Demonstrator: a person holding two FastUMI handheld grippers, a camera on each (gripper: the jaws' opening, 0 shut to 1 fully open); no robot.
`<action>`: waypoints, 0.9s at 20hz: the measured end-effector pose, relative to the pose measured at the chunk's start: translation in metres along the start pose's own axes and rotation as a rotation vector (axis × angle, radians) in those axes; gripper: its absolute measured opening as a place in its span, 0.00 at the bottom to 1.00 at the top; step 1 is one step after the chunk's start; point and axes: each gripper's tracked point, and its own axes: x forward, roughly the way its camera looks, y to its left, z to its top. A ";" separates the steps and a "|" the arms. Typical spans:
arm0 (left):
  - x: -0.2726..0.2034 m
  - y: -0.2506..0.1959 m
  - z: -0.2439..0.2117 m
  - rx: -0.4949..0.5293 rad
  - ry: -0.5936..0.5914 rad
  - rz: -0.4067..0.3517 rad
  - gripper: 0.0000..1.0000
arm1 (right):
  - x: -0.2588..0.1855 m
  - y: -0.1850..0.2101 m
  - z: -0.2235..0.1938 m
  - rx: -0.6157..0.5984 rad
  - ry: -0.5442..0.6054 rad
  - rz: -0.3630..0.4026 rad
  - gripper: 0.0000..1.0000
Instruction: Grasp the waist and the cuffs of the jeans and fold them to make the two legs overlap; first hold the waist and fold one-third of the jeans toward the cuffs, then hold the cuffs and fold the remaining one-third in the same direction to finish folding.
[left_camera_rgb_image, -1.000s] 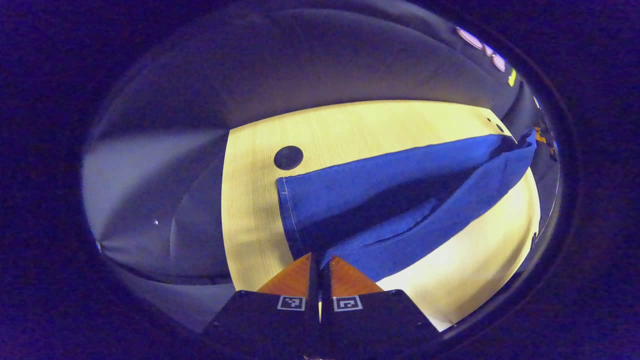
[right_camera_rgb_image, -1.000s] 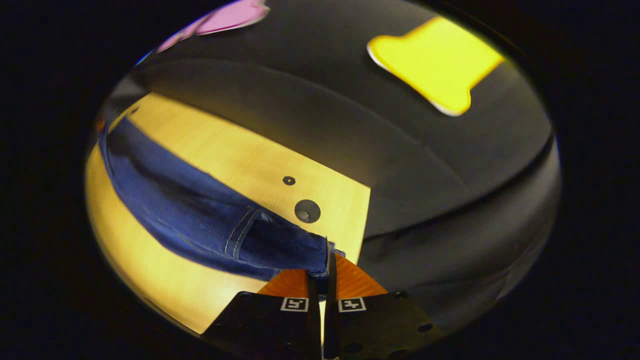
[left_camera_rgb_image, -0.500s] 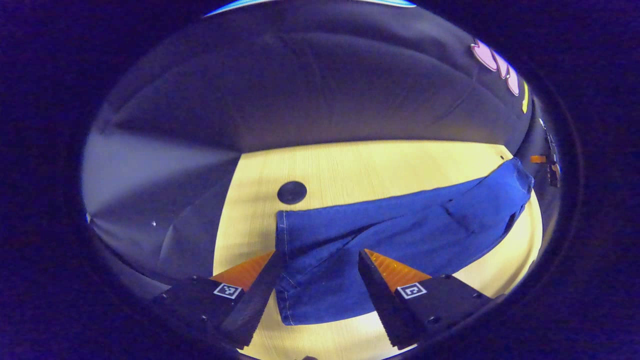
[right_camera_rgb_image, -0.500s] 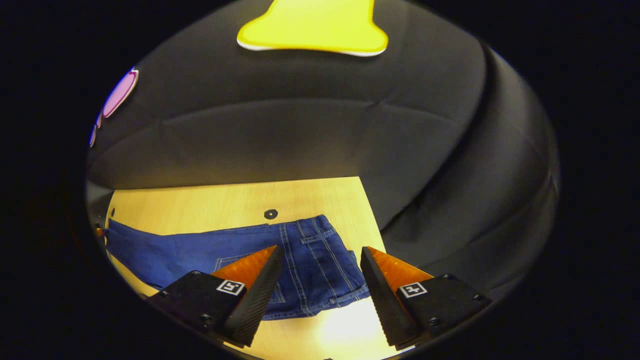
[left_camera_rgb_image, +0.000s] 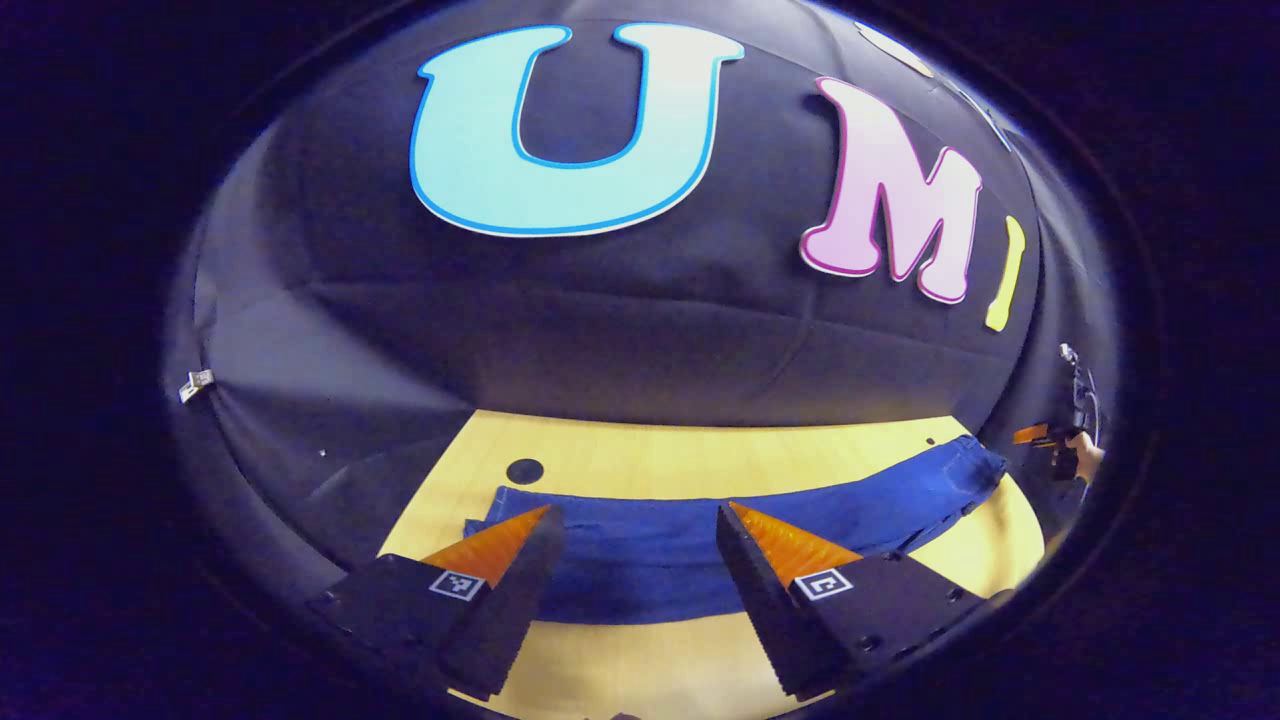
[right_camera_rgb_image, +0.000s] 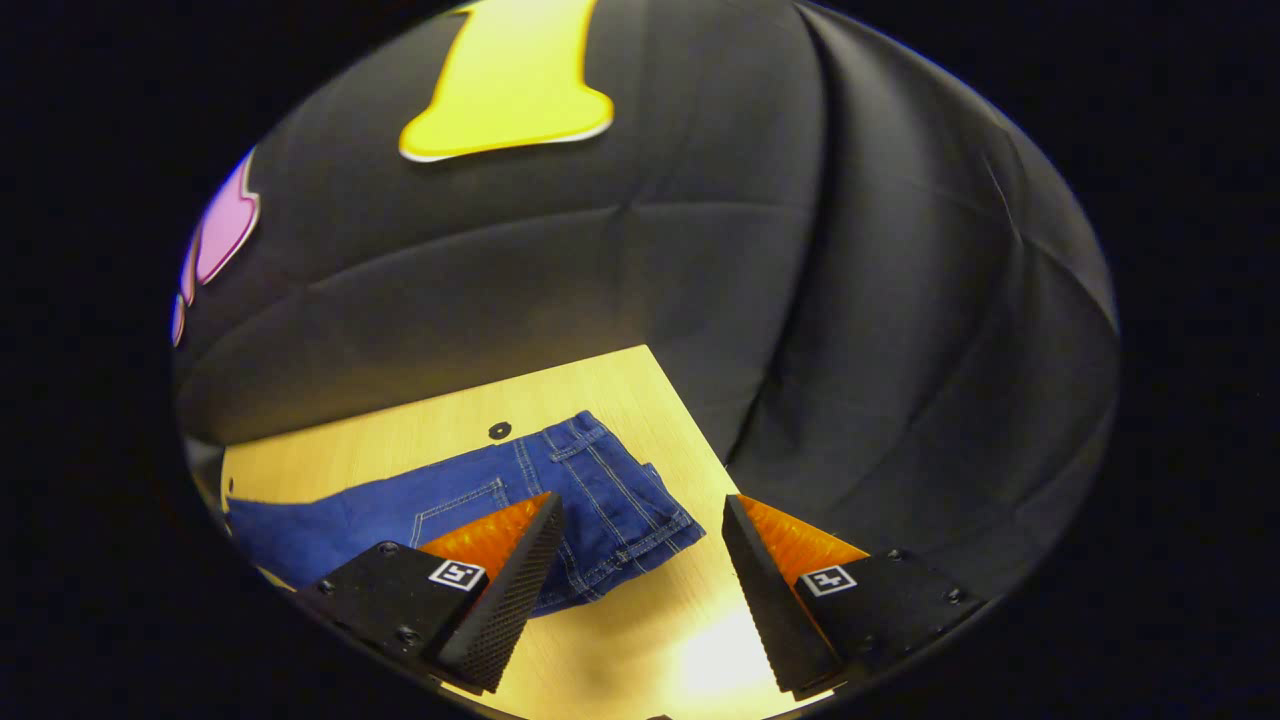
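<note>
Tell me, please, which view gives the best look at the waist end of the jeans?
The right gripper view: the waist lies close ahead, with stitching and pocket seams distinct on the table. The left gripper view shows the jeans lengthwise, with the waist small and far off at the right edge.

Dim overall, with warm light from above pooling on the table (right_camera_rgb_image: 600, 400). Strong glare at the table's near edge in the right gripper view, washing out the wood grain there. Softer, even brightness on the table (left_camera_rgb_image: 700, 450) in the left gripper view. Wall cloth (right_camera_rgb_image: 800, 300) murky, creases picked out by faint shading. Heavy fisheye bending toward the rims, straight table edges curved. Mostly sharp centrally; slightly soft and dark at the far right rim.
</note>
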 end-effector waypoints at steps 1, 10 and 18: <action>-0.005 -0.014 -0.005 -0.006 0.006 -0.014 0.96 | 0.009 -0.005 -0.009 0.048 0.020 0.000 0.95; -0.013 -0.105 0.000 -0.096 -0.015 -0.120 0.96 | 0.068 -0.004 -0.060 0.232 0.121 0.038 0.99; -0.010 -0.128 -0.019 -0.046 0.037 -0.155 0.97 | 0.079 -0.002 -0.048 0.452 0.055 0.096 0.38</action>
